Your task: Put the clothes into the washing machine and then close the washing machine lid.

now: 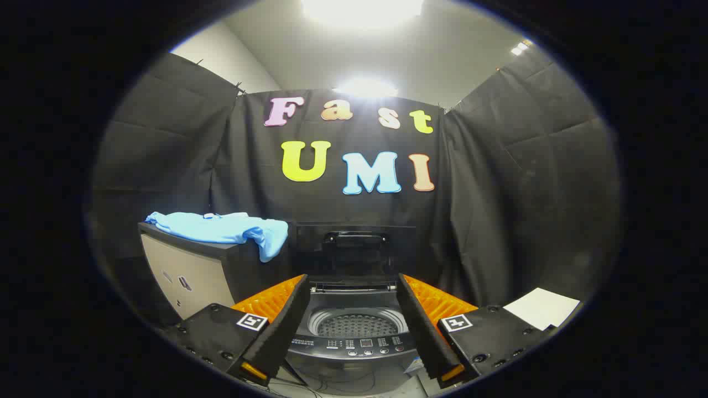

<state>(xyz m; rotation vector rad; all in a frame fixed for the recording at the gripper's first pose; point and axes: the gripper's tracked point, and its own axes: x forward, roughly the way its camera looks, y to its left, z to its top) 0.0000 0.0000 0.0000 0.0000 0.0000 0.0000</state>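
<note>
Two fingers of the hand-held gripper (353, 287) stand well apart with nothing between them but the view down onto the machine ahead. Just beyond and below them sits the dark grey top-loading washing machine (354, 345), its perforated metal drum (357, 325) visible through the round mouth. The machine's flat dark lid (354, 249) stands raised upright at the far side, a handle recess near its top, close to the black cloth wall. A band of small buttons, the control panel (365, 347), runs along the near edge of the machine's top.

To the left of the machine stands a beige cabinet with a dark top (185, 271). On that top lies the crumpled light blue garment (221, 228), spread flat, with one end draped over the cabinet's right edge so it hangs down next to the raised lid. The garment is far left of the fingers and well apart from them.

On the right, near the right finger, lies a white sheet of paper (545, 307).
</note>
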